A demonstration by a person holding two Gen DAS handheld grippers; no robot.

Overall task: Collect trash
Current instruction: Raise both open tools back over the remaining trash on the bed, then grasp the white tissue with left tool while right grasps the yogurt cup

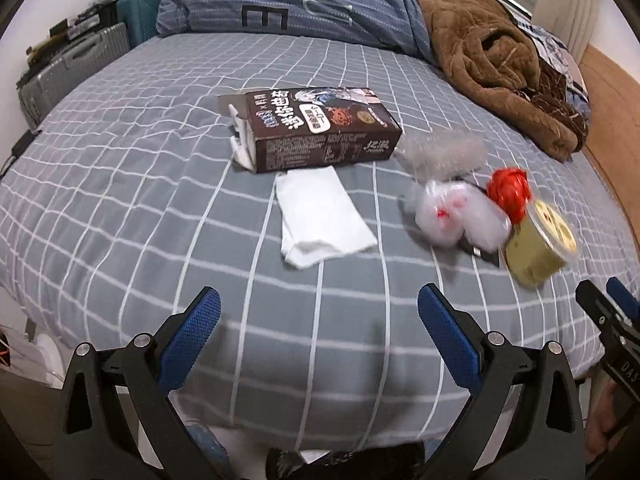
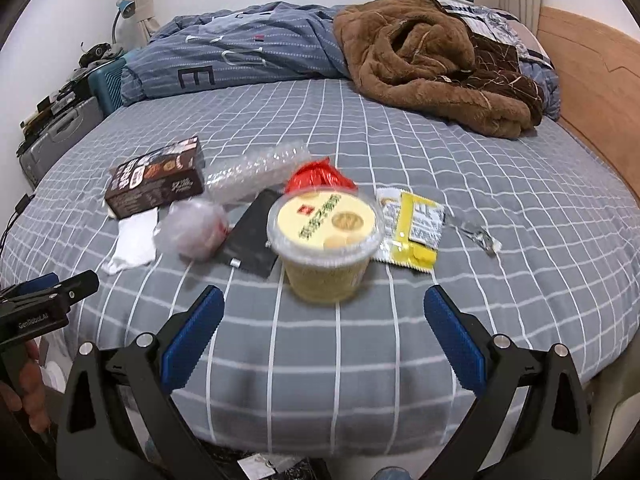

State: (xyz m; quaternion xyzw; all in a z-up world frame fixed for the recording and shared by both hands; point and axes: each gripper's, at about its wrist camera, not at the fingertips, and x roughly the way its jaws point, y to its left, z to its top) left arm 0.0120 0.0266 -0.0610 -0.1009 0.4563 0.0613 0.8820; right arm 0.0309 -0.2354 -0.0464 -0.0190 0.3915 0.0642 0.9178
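Note:
Trash lies on the grey checked bed sheet (image 1: 120,208). A brown snack box (image 1: 320,128) lies on its side, with a white tissue (image 1: 324,216) in front of it. To the right are bubble wrap (image 1: 440,152), a crumpled white bag (image 1: 456,212), a red wrapper (image 1: 510,192) and a lidded yellow cup (image 1: 536,248). In the right wrist view the cup (image 2: 326,240) stands just ahead of my open, empty right gripper (image 2: 320,320), beside a black pouch (image 2: 252,236), a yellow sachet (image 2: 412,228) and a clear wrapper (image 2: 476,236). My left gripper (image 1: 320,320) is open and empty, short of the tissue.
A blue duvet (image 2: 240,56) and a brown blanket (image 2: 432,64) are heaped at the far side of the bed. Suitcases (image 1: 68,68) stand along the left wall. A wooden headboard (image 2: 592,92) runs along the right.

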